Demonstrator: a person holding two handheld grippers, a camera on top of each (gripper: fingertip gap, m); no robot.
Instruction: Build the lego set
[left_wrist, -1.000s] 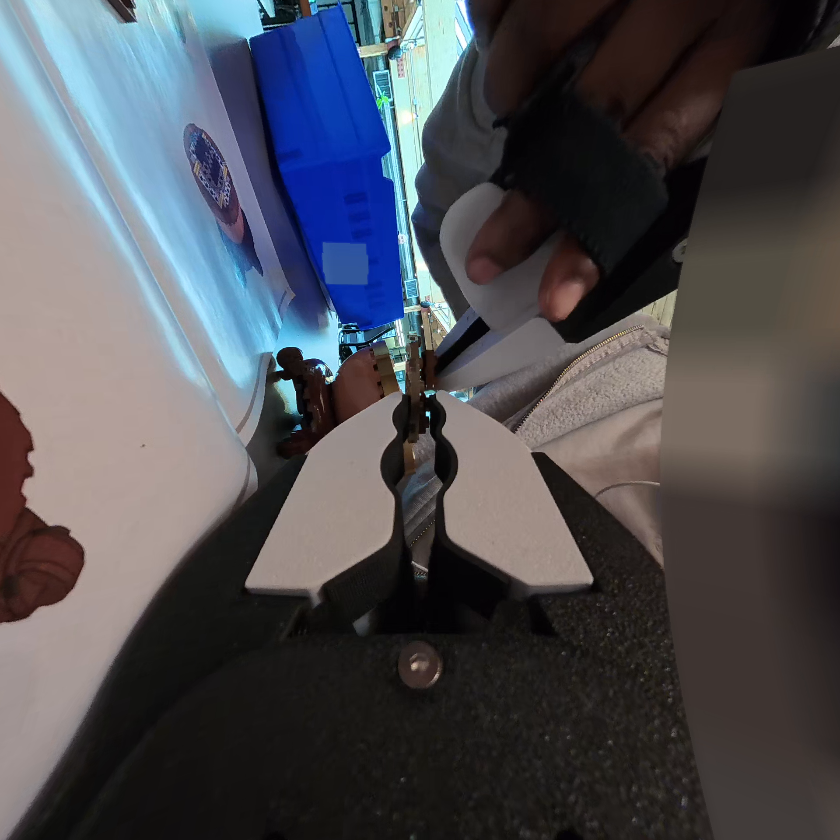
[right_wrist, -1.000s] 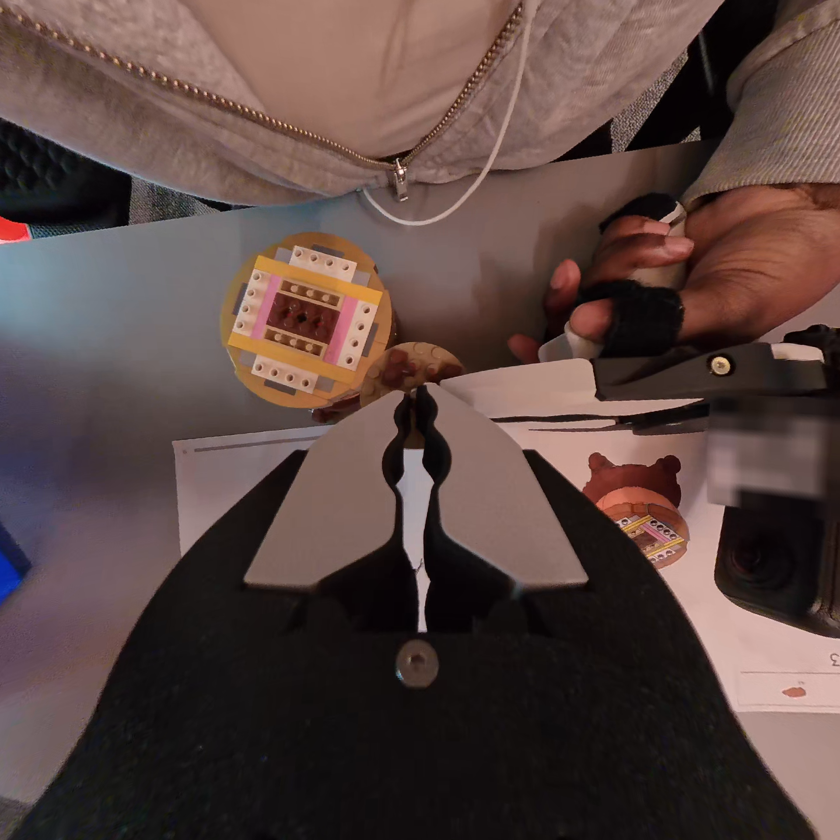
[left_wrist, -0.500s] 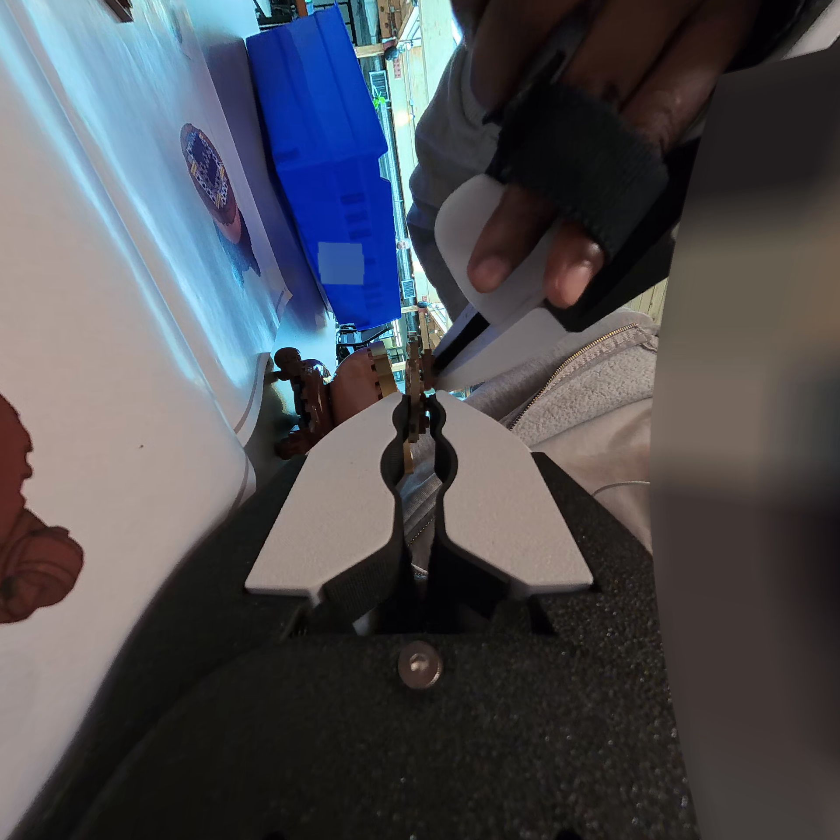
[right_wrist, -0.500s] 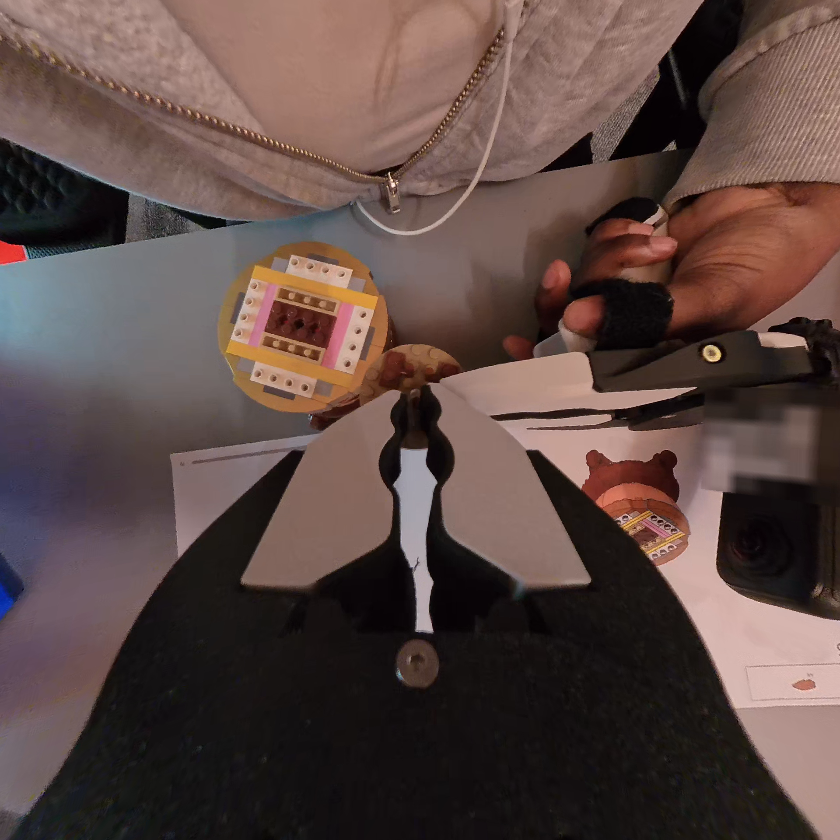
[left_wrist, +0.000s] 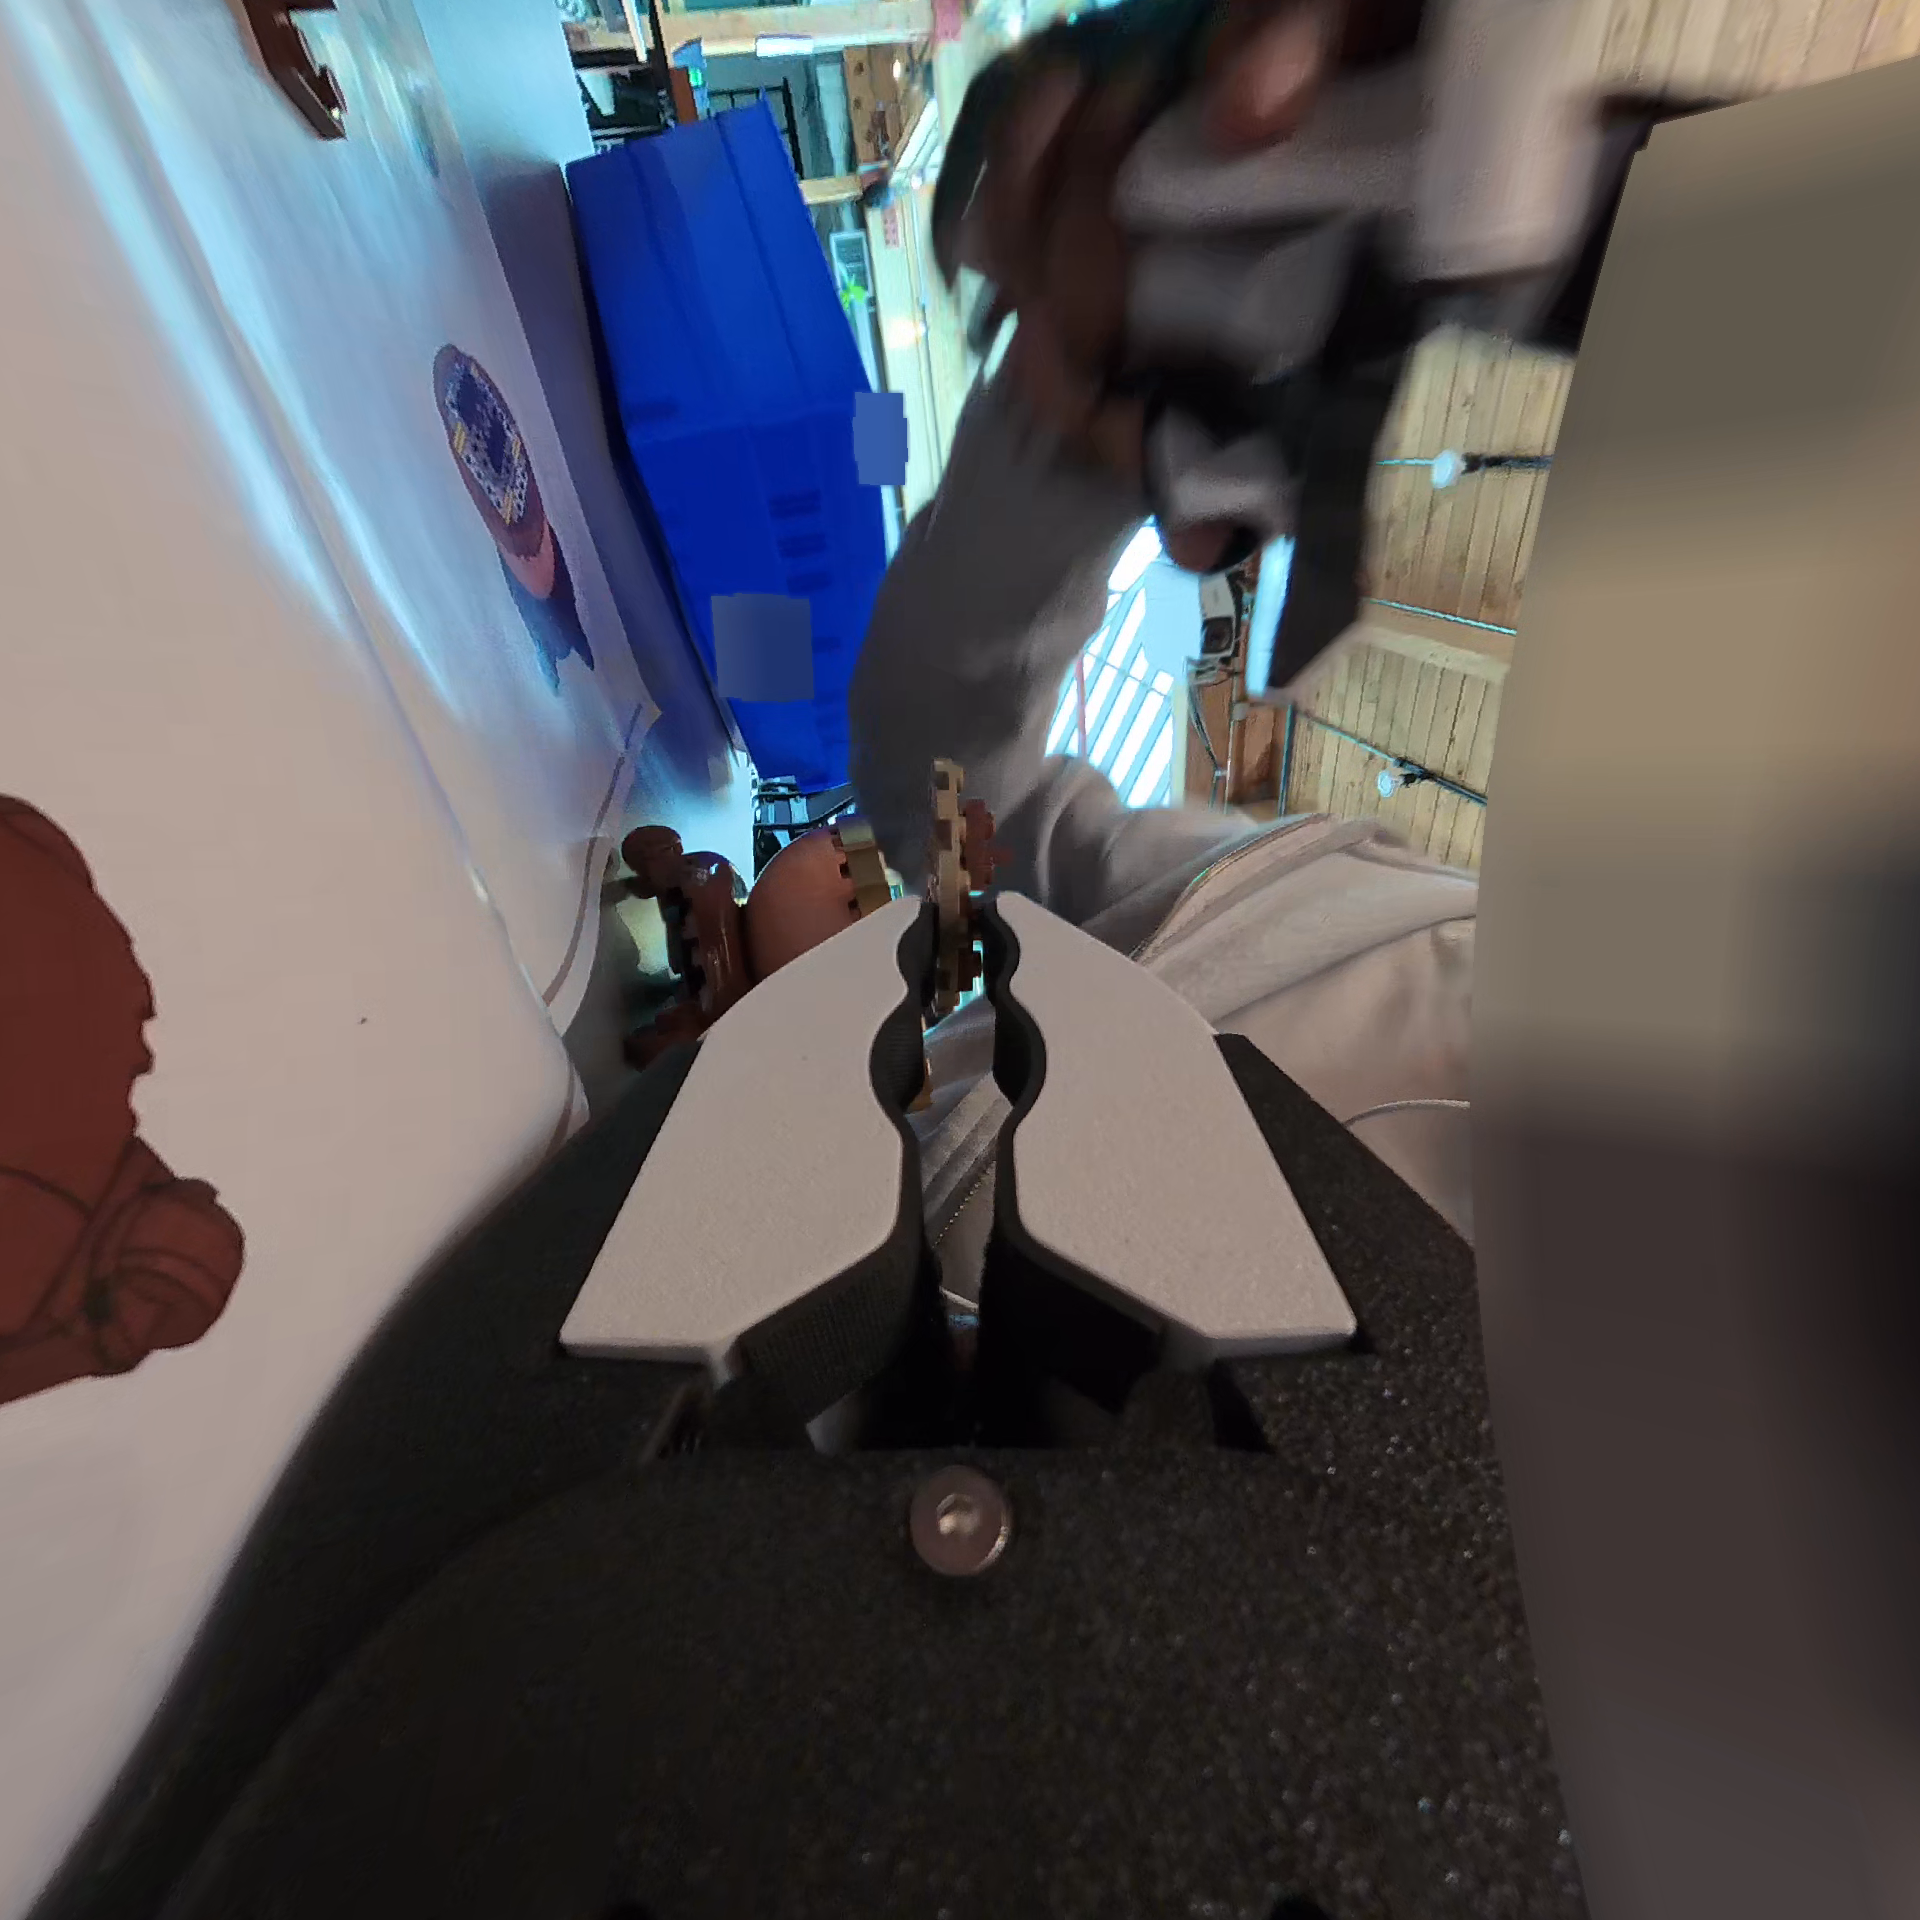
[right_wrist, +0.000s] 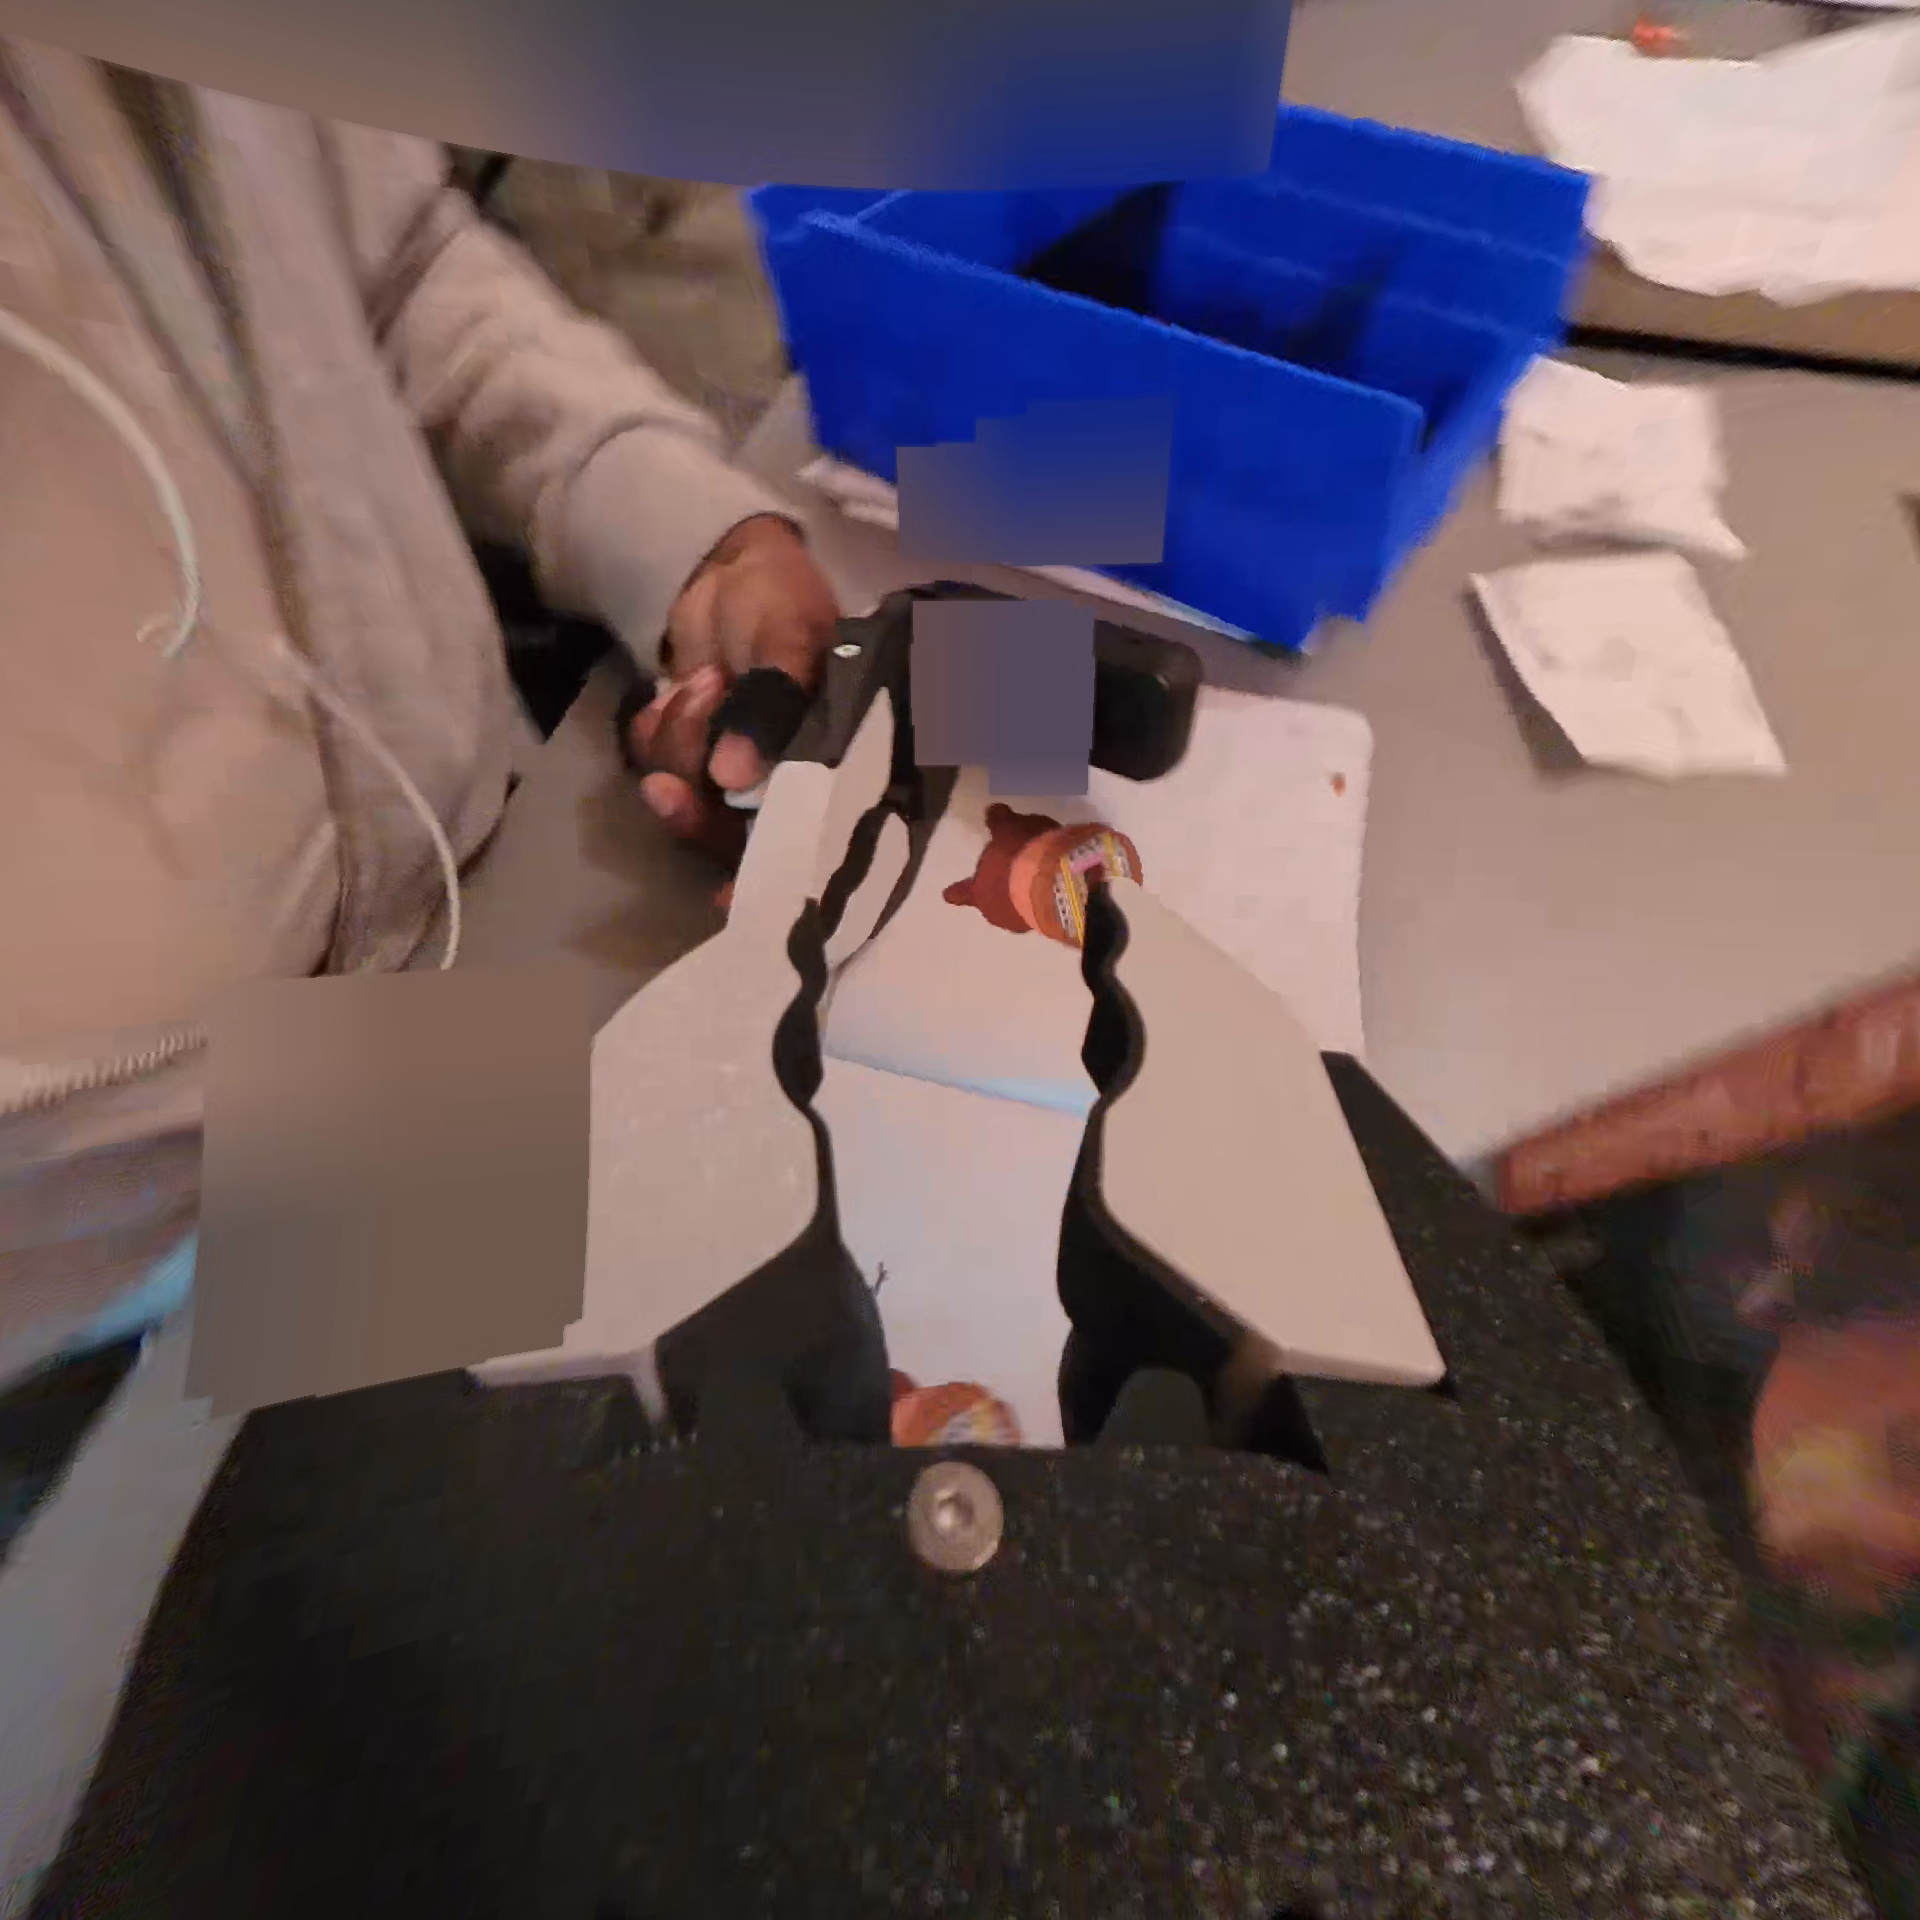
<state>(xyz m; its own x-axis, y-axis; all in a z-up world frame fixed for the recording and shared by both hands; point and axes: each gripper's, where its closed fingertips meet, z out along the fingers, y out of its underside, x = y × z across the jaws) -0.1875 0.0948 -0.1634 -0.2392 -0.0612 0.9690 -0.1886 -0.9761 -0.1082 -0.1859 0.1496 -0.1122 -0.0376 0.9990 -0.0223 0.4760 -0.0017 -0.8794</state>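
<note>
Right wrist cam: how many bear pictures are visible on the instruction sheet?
2 bear pictures on the instruction sheet: one just beyond the right gripper, at its right fingertip; one low between its open jaws, near the base. The gripper may hide others.

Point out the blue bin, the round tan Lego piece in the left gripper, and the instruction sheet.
blue bin (right_wrist: 1101, 343), right wrist view, on its front wall.
round tan Lego piece (left_wrist: 948, 883), left wrist view, on its edge above the fingertips.
instruction sheet (right_wrist: 1247, 831), right wrist view, on a bare white part.
</note>
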